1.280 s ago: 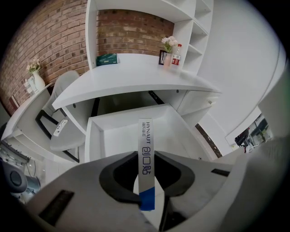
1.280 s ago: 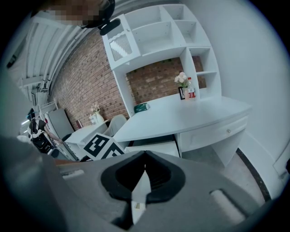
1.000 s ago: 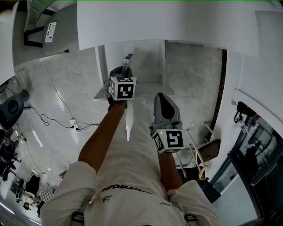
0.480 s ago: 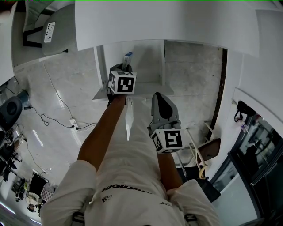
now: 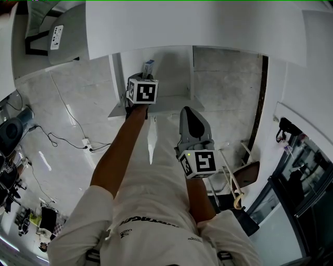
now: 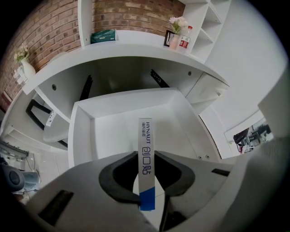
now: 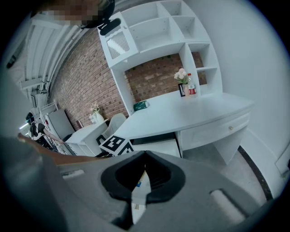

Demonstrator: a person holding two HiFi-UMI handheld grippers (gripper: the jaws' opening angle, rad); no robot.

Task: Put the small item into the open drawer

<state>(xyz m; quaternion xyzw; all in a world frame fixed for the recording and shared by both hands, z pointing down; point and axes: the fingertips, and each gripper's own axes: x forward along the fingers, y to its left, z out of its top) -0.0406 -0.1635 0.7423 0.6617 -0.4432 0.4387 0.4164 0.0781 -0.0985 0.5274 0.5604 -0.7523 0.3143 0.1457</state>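
Left gripper view, left tool (image 6: pixel 146 157) pinching HYNAUT-printed box (image 6: pixel 146 136) over open drawer (image 6: pixel 113 129), right tool (image 7: pixel 145 156) pressed together

A red-brown brick wall (image 6: pixel 131 13) backs the white desk surface (image 6: pixel 136 47). On that surface a green box (image 6: pixel 103 36) lies to the far left. To the far right, pink flowers (image 6: pixel 176 22) stand just beside a bottle (image 6: pixel 183 40) with a red label. White shelving (image 7: pixel 156 27) rises above the surface. Further left, a white vase (image 6: pixel 27 70) holds a pale sprig. On the glossy floor (image 5: pixel 67 88) a thin cable (image 5: pixel 66 108) runs to a power strip (image 5: pixel 87 148).
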